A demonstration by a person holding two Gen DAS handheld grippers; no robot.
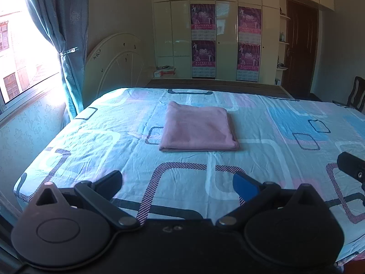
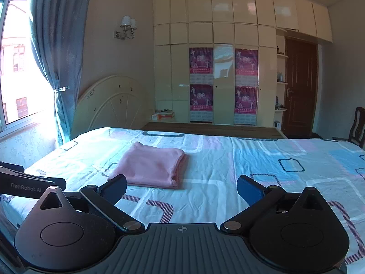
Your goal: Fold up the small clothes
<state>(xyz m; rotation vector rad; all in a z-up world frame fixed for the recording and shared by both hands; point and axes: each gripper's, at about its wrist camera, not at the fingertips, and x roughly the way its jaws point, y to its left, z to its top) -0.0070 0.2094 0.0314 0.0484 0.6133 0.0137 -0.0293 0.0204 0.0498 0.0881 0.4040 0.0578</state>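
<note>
We hold our left gripper (image 1: 178,182) and right gripper (image 2: 181,188) wide open with nothing in them, because the pink cloth (image 1: 198,126) lies folded flat on the bed (image 1: 262,159).

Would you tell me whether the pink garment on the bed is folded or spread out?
Folded: the pink garment lies as a compact rectangle with stacked layers at its edge.

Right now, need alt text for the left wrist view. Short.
A pink garment, folded into a flat rectangle, lies alone on a bed with a blue, pink and white patterned sheet. The left gripper hangs open and empty short of it, above the sheet. Behind are a curtained window and cream wardrobes.
</note>
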